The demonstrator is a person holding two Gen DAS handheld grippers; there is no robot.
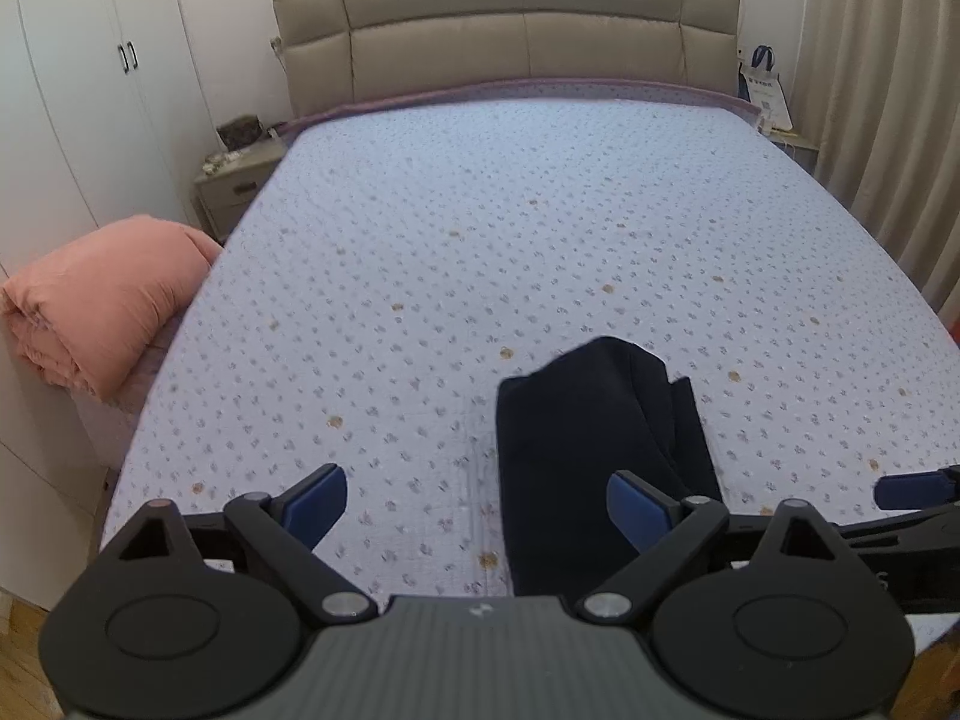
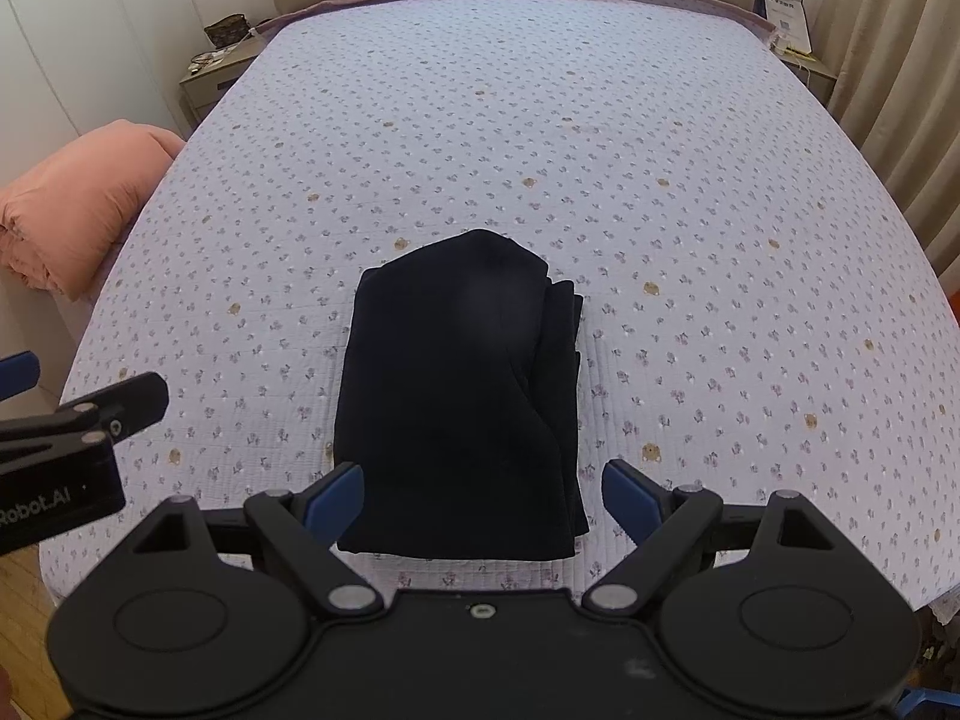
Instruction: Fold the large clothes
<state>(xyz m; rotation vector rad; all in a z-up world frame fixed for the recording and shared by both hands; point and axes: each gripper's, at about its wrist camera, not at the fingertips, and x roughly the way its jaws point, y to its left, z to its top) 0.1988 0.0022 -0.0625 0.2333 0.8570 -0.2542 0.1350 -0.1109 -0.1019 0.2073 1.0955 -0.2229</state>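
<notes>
A wide bed covered by a pale lilac quilted spread (image 2: 660, 150) with a small floral print and scattered tan bear motifs fills both views. Behind it stands a padded beige headboard (image 1: 510, 30). White wardrobe doors (image 1: 78, 90) run along the left wall, with a low grey-beige nightstand (image 1: 237, 183) beside the bed and a rolled salmon-pink duvet (image 1: 102, 300) lying near the bed's left edge. Cream pleated curtains (image 1: 870, 90) hang on the right, and a white tote bag with blue handles (image 1: 765, 90) stands by the headboard.

The folded dark navy garment (image 2: 456, 408) lies on the spread near the foot of the bed, a compact oblong with stacked layered edges showing along its right side and a rounded far end.

The right gripper (image 2: 483, 495) hangs over the garment's near edge, its blue-padded fingers spread wide and gripping nothing. The left gripper (image 1: 477, 501) sits just left of the garment, likewise spread apart and empty.

The garment's near end is cut off by the gripper bodies in both views, its fabric is too dark to show details, and the red object on top of the headboard is cropped.
</notes>
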